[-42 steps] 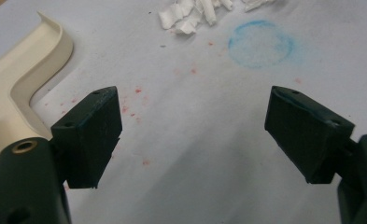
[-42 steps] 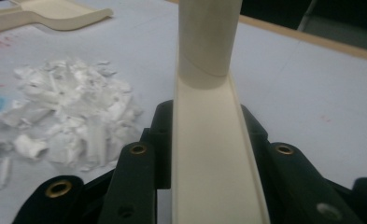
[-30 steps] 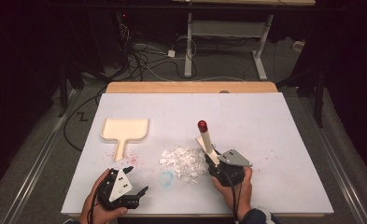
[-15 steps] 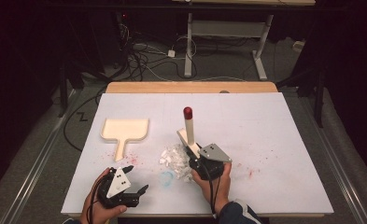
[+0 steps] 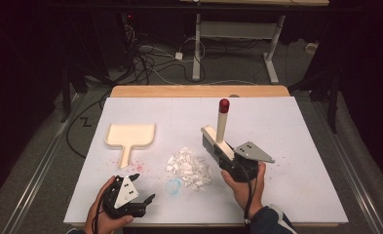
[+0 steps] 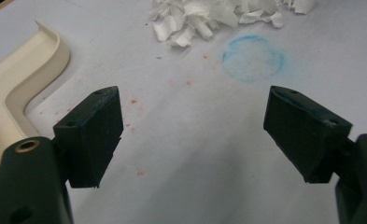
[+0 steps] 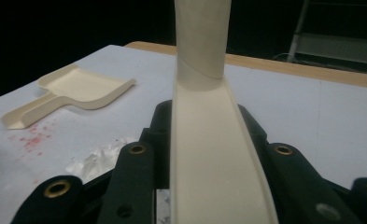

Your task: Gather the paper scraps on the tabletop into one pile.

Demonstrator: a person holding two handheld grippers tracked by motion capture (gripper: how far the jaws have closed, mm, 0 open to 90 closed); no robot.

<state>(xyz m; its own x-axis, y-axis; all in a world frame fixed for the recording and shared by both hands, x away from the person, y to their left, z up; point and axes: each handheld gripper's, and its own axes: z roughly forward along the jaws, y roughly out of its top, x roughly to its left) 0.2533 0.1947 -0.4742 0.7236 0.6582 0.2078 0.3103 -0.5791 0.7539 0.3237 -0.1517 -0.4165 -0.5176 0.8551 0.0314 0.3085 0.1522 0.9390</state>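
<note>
The right hand-held gripper is clamped on a cream brush, bristles just right of the paper scraps on the white surface. The left hand-held gripper rests near the front edge, jaws apart, with the dustpan beyond it.

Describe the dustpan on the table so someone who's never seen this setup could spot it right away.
Start at the white table and look at its left half, beyond the left gripper. The dustpan lies flat there, left of the pile of white paper scraps, its handle pointing back toward the person. Alone among the things there, it is a cream, shallow, raised-edge tray, and no gripper holds it.
</note>
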